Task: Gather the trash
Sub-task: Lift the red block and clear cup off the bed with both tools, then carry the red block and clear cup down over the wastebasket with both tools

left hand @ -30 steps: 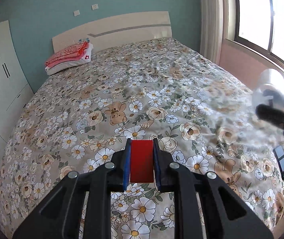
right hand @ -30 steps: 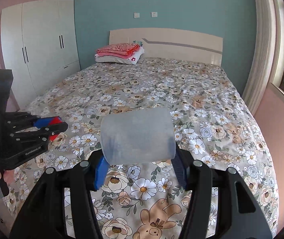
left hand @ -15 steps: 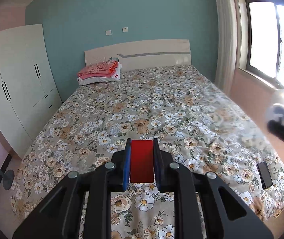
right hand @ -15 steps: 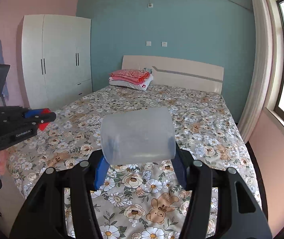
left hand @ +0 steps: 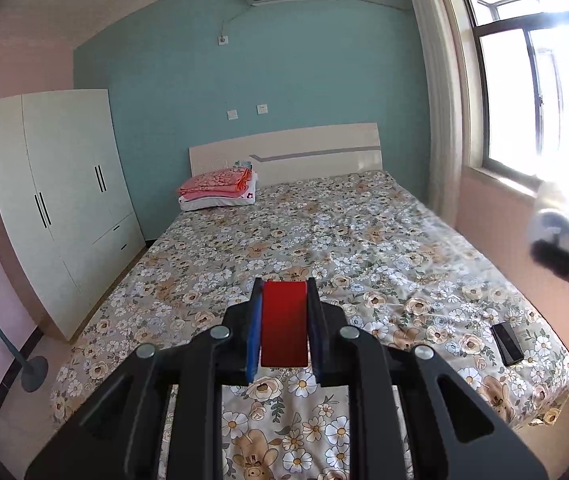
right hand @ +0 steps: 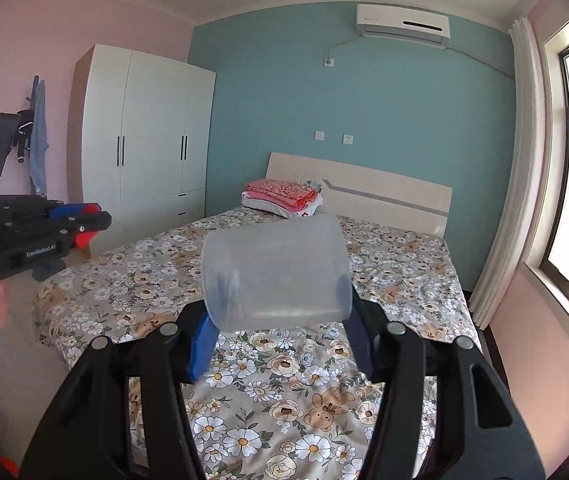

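Observation:
My left gripper (left hand: 284, 332) is shut on a flat red item (left hand: 284, 324), clamped upright between the blue pads, above the foot of the bed. From the right wrist view the same left gripper (right hand: 80, 226) shows at the left edge, red item (right hand: 84, 236) in its jaws, a hand below it. My right gripper (right hand: 280, 336) is shut on a translucent plastic cup (right hand: 276, 272) lying sideways between its pads. In the left wrist view the right gripper (left hand: 556, 252) and the cup (left hand: 552, 216) appear blurred at the right edge against window glare.
A bed with a floral cover (left hand: 324, 248) fills the floor ahead; a black phone (left hand: 506, 343) lies near its right foot corner. Folded pink bedding (left hand: 216, 190) sits by the headboard. A white wardrobe (left hand: 56, 200) stands left, a window (left hand: 532, 80) right, a fan base (left hand: 34, 372) on the floor.
Both grippers have risen and drawn back from the bed, each keeping its item. The view has widened from the bedspread to the whole room, with the air conditioner and wardrobe now showing.

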Motion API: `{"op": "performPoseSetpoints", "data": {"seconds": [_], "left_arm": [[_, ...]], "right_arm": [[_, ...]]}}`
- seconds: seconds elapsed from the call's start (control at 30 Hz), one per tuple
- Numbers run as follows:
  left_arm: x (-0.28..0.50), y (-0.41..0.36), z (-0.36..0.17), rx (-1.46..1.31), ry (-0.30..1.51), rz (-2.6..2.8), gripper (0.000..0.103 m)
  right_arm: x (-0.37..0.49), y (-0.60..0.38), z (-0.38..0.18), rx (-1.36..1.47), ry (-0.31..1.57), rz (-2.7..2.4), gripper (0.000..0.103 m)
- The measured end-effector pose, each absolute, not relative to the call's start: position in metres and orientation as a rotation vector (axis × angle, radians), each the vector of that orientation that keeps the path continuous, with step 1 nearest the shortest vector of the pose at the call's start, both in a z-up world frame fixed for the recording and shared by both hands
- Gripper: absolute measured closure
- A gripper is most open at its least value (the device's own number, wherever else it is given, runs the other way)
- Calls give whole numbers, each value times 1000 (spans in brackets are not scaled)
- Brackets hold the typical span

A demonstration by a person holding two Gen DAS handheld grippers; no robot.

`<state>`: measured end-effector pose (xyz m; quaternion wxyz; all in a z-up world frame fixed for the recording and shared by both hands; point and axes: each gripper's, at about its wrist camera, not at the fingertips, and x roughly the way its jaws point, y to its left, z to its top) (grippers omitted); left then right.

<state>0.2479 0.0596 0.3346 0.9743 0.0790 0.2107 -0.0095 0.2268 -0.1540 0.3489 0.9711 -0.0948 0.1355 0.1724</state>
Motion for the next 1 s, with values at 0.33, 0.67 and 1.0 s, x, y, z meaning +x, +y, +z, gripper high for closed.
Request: {"op": "performPoseSetpoints", "data": {"seconds": [0.33, 0.67, 1.0], "left_arm": [[186, 64, 326, 190, 398, -40, 81], [161, 69, 257, 233, 507, -113, 81], [155, 65, 146, 248, 704, -257, 81]], "right_arm": [[166, -161, 343, -206, 273, 363, 47], [153, -176, 276, -202, 388, 393, 47], [149, -182, 167, -214, 569, 441, 47]]}}
